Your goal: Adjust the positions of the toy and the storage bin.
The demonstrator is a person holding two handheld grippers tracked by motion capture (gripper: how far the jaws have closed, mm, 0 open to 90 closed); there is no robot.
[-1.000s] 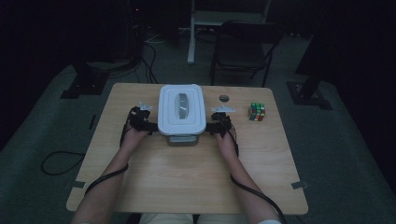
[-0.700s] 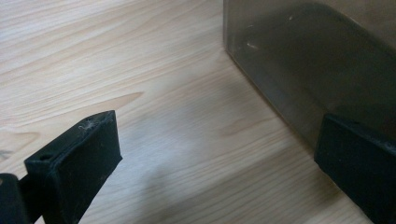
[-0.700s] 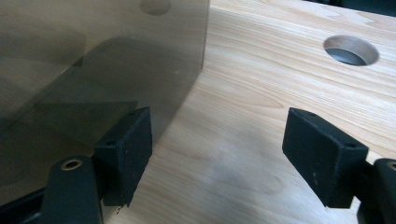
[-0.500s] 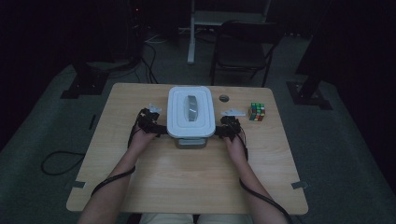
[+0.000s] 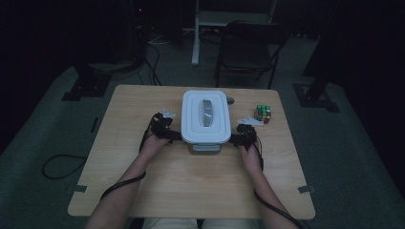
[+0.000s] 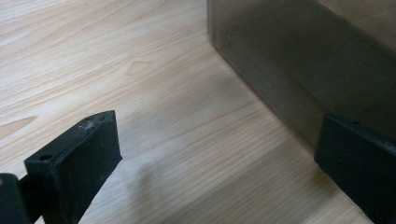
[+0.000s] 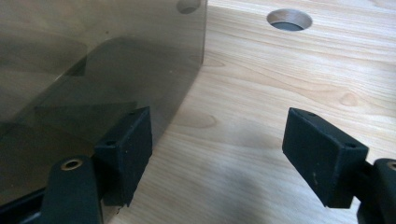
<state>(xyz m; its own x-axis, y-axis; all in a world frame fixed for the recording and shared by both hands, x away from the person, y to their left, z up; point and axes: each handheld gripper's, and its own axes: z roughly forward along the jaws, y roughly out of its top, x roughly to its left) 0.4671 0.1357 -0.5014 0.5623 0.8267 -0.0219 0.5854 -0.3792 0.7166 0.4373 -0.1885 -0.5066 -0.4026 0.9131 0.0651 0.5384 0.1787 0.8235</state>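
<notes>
A box with a white lid [image 5: 205, 117] and smoky see-through walls [image 7: 93, 60] stands on the wooden table [image 5: 191, 181], with a grey latch on its near end. My left gripper [image 5: 167, 131] is at the box's left side and my right gripper [image 5: 241, 136] at its right side. In the left gripper view the jaws [image 6: 217, 140] stand wide apart over bare wood, the right-hand jaw against the box wall [image 6: 303, 56]. In the right gripper view the jaws [image 7: 219, 126] are also apart, the left-hand one touching the wall. Nothing lies between either pair.
A colourful puzzle cube [image 5: 262, 113] sits to the right of the box near the table's far right. A round cable hole [image 7: 289, 19] lies behind the box. A dark chair [image 5: 250, 47] and stand legs are on the floor beyond the table.
The box has slid to the right and a little toward the person, and both hands with their grippers have moved along with it at its sides.
</notes>
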